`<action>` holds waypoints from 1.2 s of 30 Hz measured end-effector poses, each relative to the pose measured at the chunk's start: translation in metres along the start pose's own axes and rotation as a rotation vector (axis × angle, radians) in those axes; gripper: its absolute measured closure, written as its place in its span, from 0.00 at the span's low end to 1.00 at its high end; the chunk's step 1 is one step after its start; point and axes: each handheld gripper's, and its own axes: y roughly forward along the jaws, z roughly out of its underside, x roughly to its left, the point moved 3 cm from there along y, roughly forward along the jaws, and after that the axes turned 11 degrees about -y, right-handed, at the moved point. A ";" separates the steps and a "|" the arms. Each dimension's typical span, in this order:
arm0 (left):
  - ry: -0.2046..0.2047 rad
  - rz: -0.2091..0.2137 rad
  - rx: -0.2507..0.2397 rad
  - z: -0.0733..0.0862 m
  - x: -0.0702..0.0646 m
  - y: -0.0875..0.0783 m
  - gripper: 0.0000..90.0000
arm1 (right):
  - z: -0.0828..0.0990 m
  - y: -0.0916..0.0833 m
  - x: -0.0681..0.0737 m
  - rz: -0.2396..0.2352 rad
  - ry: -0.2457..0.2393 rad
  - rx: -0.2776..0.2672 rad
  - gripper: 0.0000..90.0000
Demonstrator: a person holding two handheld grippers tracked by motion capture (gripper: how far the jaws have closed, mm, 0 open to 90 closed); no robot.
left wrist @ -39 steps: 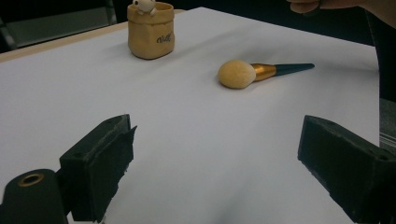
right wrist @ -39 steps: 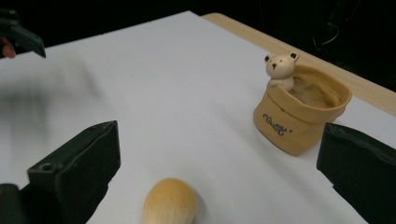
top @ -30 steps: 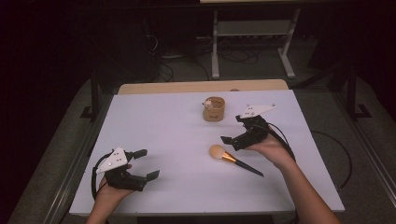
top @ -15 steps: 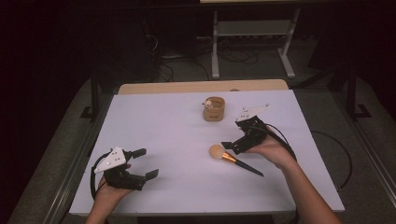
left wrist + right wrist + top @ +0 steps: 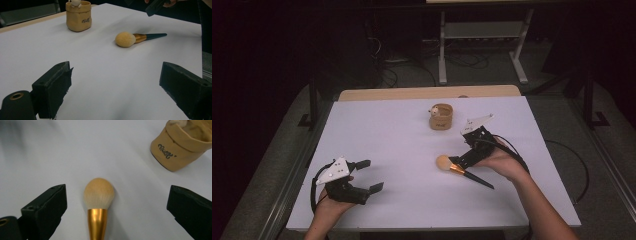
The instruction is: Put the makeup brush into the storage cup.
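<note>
Right gripper (image 5: 460, 161) hovering over the brush (image 5: 462, 170), jaws wide open.

The brush is lying flat on the white surface (image 5: 387, 135), its round tan head (image 5: 99, 193) pointing toward the middle and its dark handle running back under the right hand (image 5: 502, 162). In the right gripper view the jaws are standing on either side of the head and gold ferrule, gripping nothing. A tan pouch (image 5: 441, 117) is sitting upright well beyond the brush. The left gripper (image 5: 368, 176) is resting near the surface's front left edge, jaws also spread wide and holding nothing, far from the brush.
</note>
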 end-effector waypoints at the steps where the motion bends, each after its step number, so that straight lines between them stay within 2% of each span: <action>1: -0.003 0.000 -0.001 0.000 0.000 0.000 0.11 | 0.000 0.001 -0.001 -0.003 -0.003 0.000 0.02; 14: -0.001 0.005 -0.001 0.000 0.000 0.000 0.11 | 0.007 0.008 0.001 -0.065 0.025 0.082 0.04; 17: 0.000 0.006 0.000 0.000 0.000 0.000 0.11 | 0.009 0.010 0.000 -0.069 0.002 0.101 0.05; 21: -0.001 0.006 0.000 0.000 0.000 0.000 0.11 | 0.010 0.012 0.001 -0.082 0.013 0.112 0.06; 25: -0.002 0.006 0.001 0.000 0.001 0.000 0.11 | 0.012 0.016 0.000 -0.095 0.000 0.136 0.09; 28: -0.007 0.008 -0.005 -0.001 0.000 0.000 0.11 | 0.012 0.018 0.002 -0.103 0.021 0.161 0.11; 30: -0.006 0.007 -0.005 -0.001 0.000 0.000 0.11 | 0.013 0.021 0.002 -0.101 0.006 0.171 0.13; 36: -0.005 0.006 -0.004 -0.001 0.000 -0.001 0.11 | 0.015 0.026 0.003 -0.111 0.016 0.204 0.16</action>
